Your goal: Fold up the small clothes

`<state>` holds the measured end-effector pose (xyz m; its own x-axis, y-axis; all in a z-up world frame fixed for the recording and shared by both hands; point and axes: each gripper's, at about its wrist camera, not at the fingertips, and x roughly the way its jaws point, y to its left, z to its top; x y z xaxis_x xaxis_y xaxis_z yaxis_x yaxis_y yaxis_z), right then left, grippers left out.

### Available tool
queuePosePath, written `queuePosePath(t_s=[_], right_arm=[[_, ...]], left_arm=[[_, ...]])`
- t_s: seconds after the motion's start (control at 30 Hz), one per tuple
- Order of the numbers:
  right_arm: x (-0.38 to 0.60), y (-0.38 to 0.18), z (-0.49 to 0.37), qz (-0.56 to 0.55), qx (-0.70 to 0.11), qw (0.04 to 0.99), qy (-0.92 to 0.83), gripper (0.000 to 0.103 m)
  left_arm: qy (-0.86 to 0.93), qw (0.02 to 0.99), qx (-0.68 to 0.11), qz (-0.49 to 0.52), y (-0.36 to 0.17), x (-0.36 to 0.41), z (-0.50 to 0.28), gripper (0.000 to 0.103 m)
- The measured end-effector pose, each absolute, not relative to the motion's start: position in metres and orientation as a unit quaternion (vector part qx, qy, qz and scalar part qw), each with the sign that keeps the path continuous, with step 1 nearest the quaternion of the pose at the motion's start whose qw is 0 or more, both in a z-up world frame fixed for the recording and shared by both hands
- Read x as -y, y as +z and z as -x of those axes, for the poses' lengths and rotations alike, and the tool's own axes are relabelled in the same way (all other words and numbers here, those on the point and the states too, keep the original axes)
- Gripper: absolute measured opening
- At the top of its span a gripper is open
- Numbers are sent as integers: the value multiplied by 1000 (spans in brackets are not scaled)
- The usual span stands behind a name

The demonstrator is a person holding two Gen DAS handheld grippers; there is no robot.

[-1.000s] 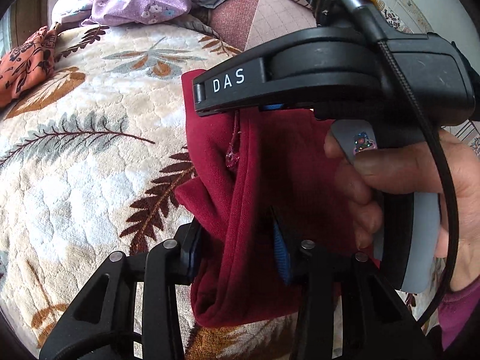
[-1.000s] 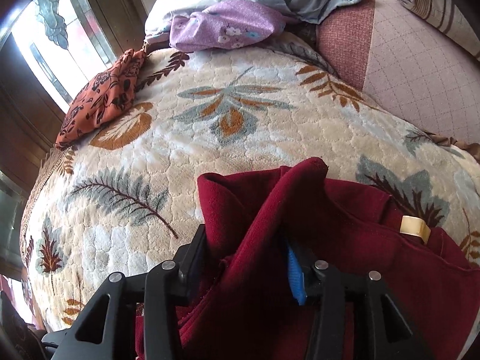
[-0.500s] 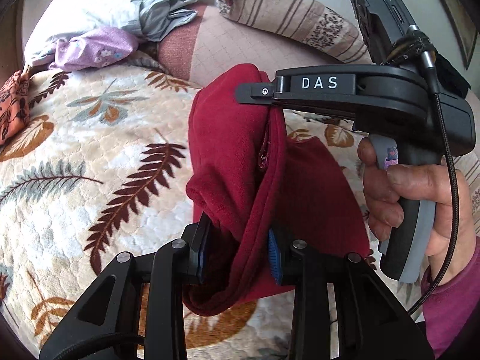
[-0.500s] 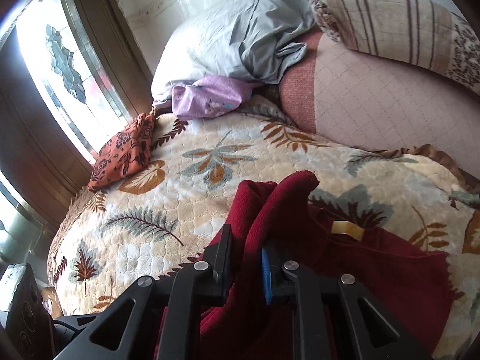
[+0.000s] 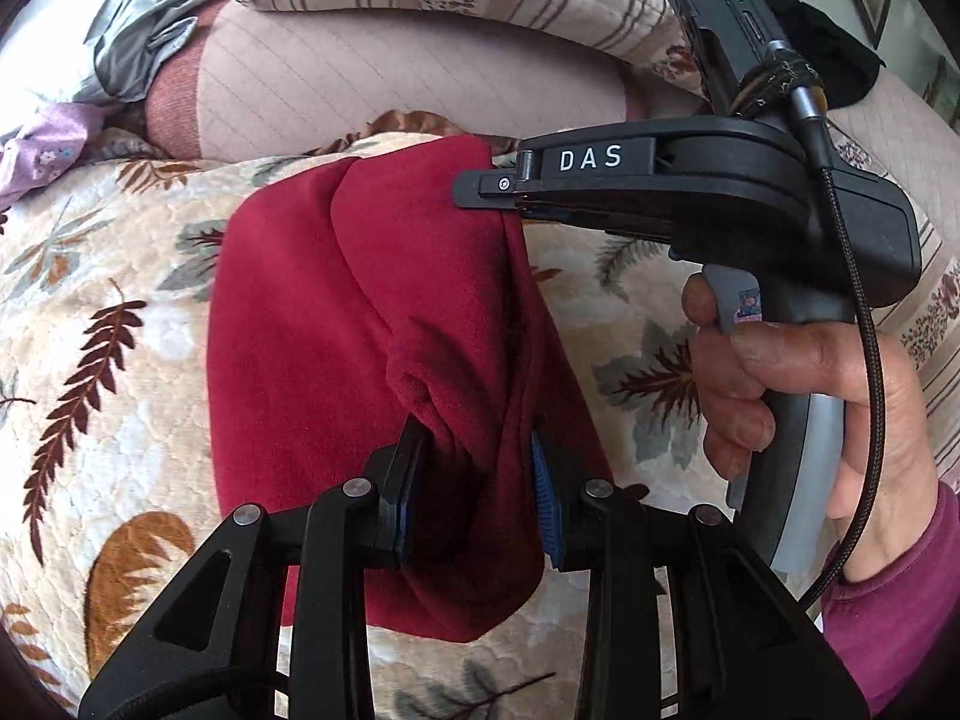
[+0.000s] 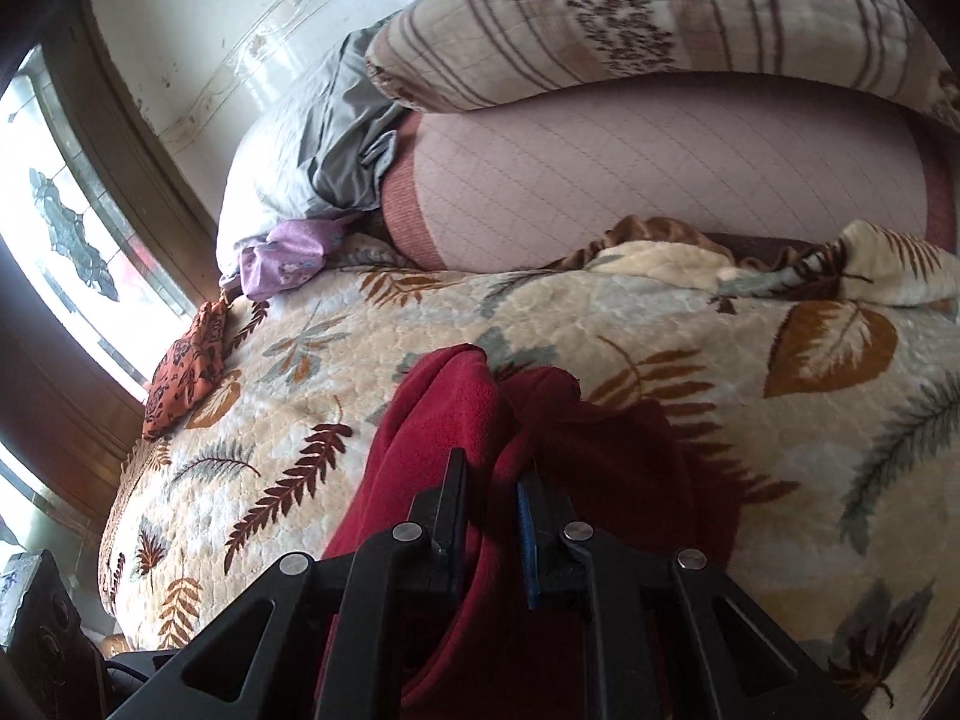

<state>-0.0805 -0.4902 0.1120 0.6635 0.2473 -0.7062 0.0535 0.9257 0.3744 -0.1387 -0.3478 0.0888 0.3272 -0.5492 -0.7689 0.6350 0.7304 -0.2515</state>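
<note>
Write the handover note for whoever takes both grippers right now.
Left gripper: shut on a bunched fold of the red garment.
Right gripper: shut on another part of the same garment; a hand holds its handle.
Garment: partly lifted, doubled over, the rest lying on the leaf-print blanket.
Done: both edges gripped, fold under way.
Left: lay the fold flat, release, smooth. An orange cloth and a purple cloth lie at the far edge, seemingly unfolded.
</note>
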Motion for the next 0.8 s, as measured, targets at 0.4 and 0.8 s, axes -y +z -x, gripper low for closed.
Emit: queuePosePath(t_s=[0.4,0.8], right_arm=[[539,66,112,-248,-419,874,-3,34],[488,47,151,-279,-455,845,33,76]], left_arm=[[-387,782,-482,-74,75,354,149,31],[-304,820,-481,-55,75,273,147,31]])
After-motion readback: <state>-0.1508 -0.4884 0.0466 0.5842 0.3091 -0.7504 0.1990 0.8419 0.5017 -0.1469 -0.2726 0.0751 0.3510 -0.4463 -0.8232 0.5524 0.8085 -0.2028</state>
